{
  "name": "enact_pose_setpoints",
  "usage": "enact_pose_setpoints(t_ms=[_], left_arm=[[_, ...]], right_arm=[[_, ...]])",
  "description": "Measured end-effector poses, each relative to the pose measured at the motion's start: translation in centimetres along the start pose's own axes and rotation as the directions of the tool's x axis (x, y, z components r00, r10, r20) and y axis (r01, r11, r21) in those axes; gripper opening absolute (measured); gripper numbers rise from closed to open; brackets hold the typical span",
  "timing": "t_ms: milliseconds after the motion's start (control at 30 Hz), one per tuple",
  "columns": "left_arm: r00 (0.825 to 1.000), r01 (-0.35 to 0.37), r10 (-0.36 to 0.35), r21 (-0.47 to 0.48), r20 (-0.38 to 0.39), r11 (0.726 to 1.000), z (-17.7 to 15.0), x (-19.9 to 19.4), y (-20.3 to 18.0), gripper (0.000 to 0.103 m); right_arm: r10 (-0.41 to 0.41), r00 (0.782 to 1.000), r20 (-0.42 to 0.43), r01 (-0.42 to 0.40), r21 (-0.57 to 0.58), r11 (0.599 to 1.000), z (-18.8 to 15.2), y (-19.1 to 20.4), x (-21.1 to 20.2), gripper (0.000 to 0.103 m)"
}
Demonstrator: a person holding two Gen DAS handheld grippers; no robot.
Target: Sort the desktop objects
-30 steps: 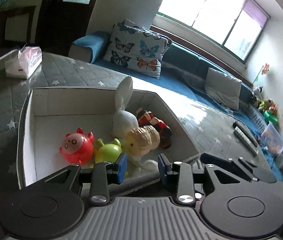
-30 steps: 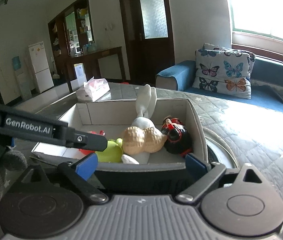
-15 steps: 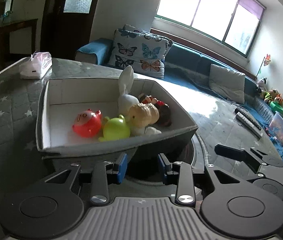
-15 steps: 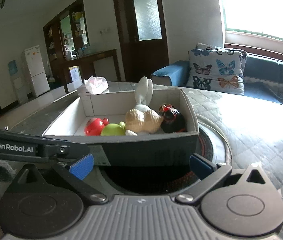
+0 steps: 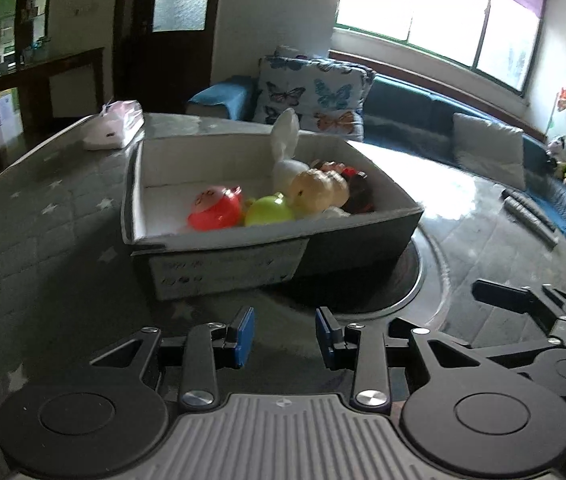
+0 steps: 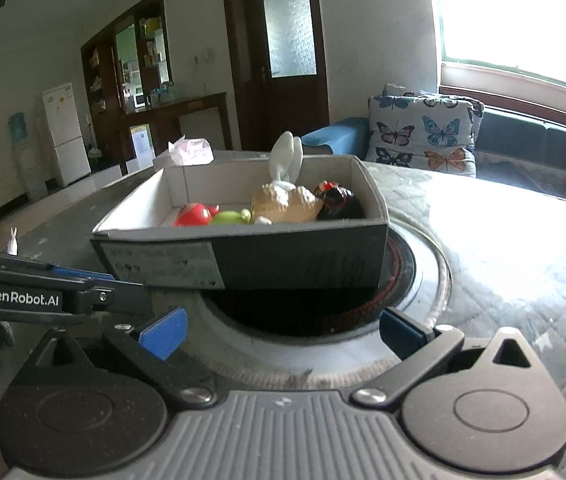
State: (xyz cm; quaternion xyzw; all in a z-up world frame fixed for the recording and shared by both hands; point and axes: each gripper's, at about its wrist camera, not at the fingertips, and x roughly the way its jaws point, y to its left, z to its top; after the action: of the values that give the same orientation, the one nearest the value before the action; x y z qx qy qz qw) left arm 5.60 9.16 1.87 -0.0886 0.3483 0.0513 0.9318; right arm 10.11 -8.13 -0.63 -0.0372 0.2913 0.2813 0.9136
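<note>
The box (image 5: 219, 260) stood on the bench (image 5: 43, 240), partly over a round dark recess (image 6: 323, 312), and in it lay a red toy (image 5: 215, 214), a green toy (image 5: 269, 212), a tan toy (image 5: 319, 190), a white rabbit (image 5: 287, 148) and a dark toy (image 5: 359, 196). Both tongs were released and held nothing: the left tongs (image 5: 285, 336) half apart, the right tongs (image 6: 283, 330) spread wide, with jaws that had just been opening. I judged that a push against the box wall could slide it further over the recess and tip it, and the tall rabbit could fall out.
</note>
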Motion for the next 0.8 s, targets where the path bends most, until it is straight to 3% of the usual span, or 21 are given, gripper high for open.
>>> enact_pose_setpoints(t_ms=[500,800], left_arm=[[0.998,-0.054,0.055,-0.042,0.019,0.998,-2.8,-0.3,0.1,0.035],[0.994,-0.041,0.029,-0.117,-0.101,0.992,-3.4,0.9,1.1,0.035]], right_arm=[[-0.007,1.0,-0.023,0.008,0.038,0.999,-0.7,-0.3,-1.0,0.103],[-0.001,1.0,-0.024,0.003,0.065,0.998,-1.1,-0.6,-1.1,0.103]])
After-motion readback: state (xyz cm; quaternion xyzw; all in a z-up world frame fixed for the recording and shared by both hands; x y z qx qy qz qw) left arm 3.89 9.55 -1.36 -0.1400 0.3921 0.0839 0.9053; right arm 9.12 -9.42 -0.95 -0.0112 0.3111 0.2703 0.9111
